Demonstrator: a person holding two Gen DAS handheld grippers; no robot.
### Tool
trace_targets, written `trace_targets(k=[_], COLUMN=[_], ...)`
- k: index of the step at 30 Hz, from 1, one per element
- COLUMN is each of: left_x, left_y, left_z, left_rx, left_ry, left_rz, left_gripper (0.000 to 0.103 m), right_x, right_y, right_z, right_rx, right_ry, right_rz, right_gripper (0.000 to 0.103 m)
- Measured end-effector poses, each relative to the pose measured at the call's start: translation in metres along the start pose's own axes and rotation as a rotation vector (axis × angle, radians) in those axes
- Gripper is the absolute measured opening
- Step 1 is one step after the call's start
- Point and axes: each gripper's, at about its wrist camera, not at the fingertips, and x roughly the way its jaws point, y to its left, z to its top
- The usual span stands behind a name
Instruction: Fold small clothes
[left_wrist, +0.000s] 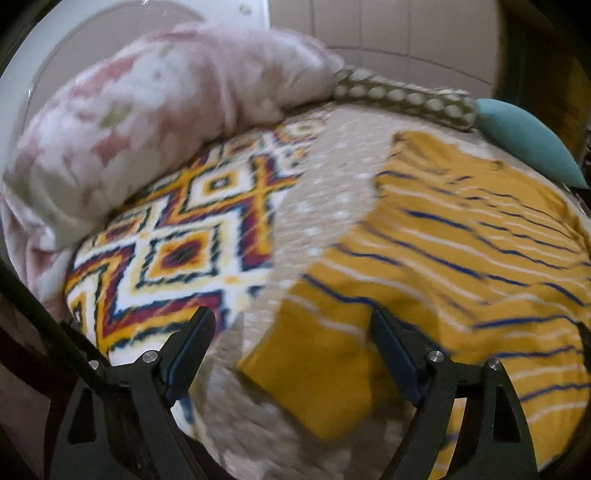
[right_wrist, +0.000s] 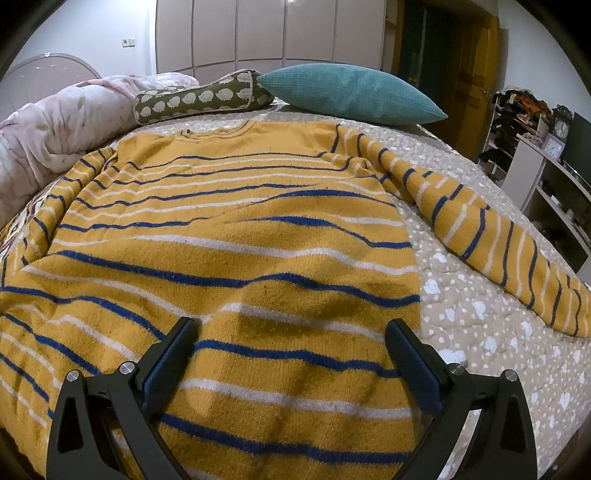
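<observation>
While the striped yellow sweater (right_wrist: 236, 229) lies face-up and spread across the dotted beige bedspread (right_wrist: 480, 332), neither gripper has cloth in it. Right gripper (right_wrist: 291, 354): jaws spread wide, released, hovering over the near hem of the body. Left gripper (left_wrist: 291, 350): likewise released, jaws apart, above the sweater's left sleeve cuff (left_wrist: 314, 380); that view is motion-blurred, so contact with the cloth cannot be told.

Sweater collar points to the far side, toward the teal pillow (right_wrist: 351, 92) and the olive sheep-print bolster (right_wrist: 199, 98). Right sleeve (right_wrist: 498, 240) trails out to the right and near, well apart from the body at its cuff end. Left sleeve lies out toward a diamond-patterned blanket (left_wrist: 177, 243). Pink floral duvet (left_wrist: 147, 110) bunched at far left.

Judgement: folding not yet begun; this reads as the approach to a first grasp. Next move likely calls for pinching a sleeve or side edge and carrying it inward across the chest, keeping the knit flat.

Containers: none in the work area. Shelving (right_wrist: 546, 192) at far right holds clutter, too small to identify.
</observation>
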Motion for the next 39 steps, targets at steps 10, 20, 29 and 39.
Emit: trace_targets(k=[10,20,29,39], left_x=[0.002,-0.027,-0.053,-0.08], left_y=[0.03,0.051,-0.049,-0.138], left_z=[0.062,0.077,0.014,-0.049], left_rx=[0.03,-0.039,0.038,0.197], left_ry=[-0.059,-0.13,-0.043,-0.065], left_rz=[0.175,0.182,-0.126,-0.152], left_gripper=[0.004,0.056,0.058,0.067], right_x=[-0.001,-0.001,-0.008,-0.07], right_y=[0.0,0.0,-0.005,-0.001], right_z=[0.0,-0.001,0.002,-0.012], right_rx=[-0.005,-0.012,0.011,-0.005], right_ry=[-0.003,0.002,0.03,-0.064], right_rz=[-0.007,-0.014,0.045,0.095], right_gripper=[0.102,0.102,0.098,0.09])
